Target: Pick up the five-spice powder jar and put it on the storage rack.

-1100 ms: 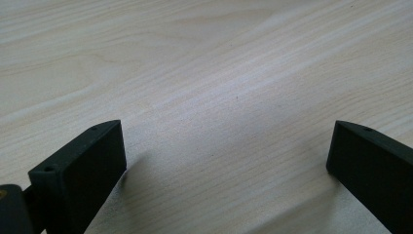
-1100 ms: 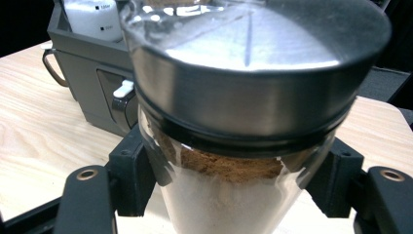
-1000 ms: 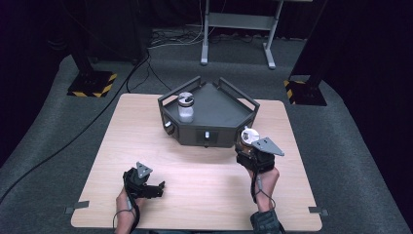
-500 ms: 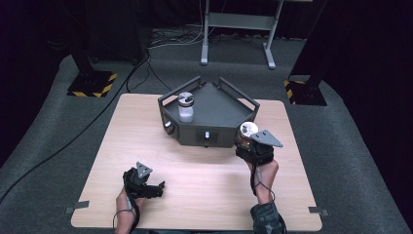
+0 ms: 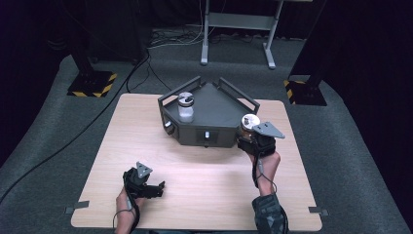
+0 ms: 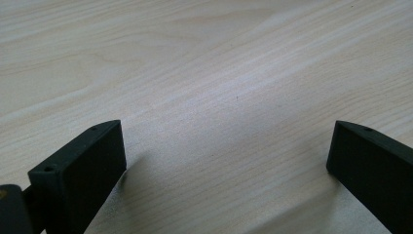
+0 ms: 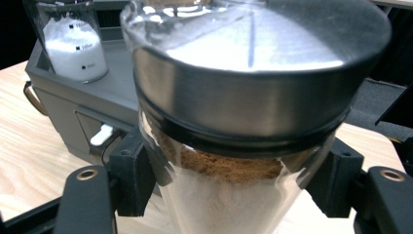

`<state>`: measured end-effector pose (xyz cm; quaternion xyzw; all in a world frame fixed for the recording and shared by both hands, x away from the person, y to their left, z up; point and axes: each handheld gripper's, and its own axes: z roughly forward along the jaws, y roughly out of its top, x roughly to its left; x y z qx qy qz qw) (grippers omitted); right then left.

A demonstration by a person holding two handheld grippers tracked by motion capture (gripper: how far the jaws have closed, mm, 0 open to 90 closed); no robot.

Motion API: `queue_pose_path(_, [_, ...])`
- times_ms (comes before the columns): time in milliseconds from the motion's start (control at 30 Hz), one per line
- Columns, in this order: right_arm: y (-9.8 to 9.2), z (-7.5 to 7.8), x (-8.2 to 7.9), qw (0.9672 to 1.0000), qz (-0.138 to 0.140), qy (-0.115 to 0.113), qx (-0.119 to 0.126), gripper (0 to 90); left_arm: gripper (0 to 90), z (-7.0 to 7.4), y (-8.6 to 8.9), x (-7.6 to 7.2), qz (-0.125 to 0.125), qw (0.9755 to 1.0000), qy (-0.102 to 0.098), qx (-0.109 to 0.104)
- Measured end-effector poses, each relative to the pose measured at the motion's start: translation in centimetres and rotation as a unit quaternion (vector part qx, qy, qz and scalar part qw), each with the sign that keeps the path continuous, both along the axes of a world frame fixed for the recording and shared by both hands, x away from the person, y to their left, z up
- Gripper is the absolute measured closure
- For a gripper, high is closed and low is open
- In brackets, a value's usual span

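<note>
My right gripper point(image 5: 249, 132) is shut on a glass jar point(image 5: 250, 123) with a shiny metal lid, lifted beside the right front corner of a dark grey tray-like box point(image 5: 220, 113). Close up, the jar point(image 7: 234, 161) holds brown powder, with both black pads point(image 7: 127, 175) pressed against its glass. A second jar point(image 5: 185, 106) with white powder stands on the box at its left; its marked glass point(image 7: 73, 48) rises in the right gripper view. My left gripper point(image 5: 157, 188) rests low at the table's front left, open, and between its jaws lies bare wood point(image 6: 229, 97).
The light wooden table point(image 5: 146, 146) stands on grey carpet. The box has raised rails point(image 5: 238, 95) along its back edges and a small white switch point(image 7: 101, 135) on its front. Yellow-black striped stand bases point(image 5: 92, 84) and a metal frame point(image 5: 236, 22) sit beyond the table.
My right gripper has risen with the brown-powder jar and drifted slightly away from me, toward the box's right corner. The left gripper has kept still.
</note>
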<state>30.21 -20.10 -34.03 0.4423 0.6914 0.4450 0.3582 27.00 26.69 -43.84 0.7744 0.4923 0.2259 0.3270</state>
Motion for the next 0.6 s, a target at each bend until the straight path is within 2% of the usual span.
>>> queue_pose_path(267, [-0.1,0.8,1.0,1.0,0.003,-0.001,-0.003,29.7,0.6,0.0,0.0,0.0,0.0,1.0,-0.001,0.001])
queue_pose_path(400, [-0.5,1.0,1.5,0.9999,0.01,0.003,0.012,29.6,0.6,0.0,0.0,0.0,0.0,1.0,-0.001,0.001])
queue_pose_path(600, [-0.5,1.3,2.3,0.9999,0.011,0.004,0.012,29.6,0.6,0.0,-0.1,-0.1,0.0,1.0,-0.001,0.002])
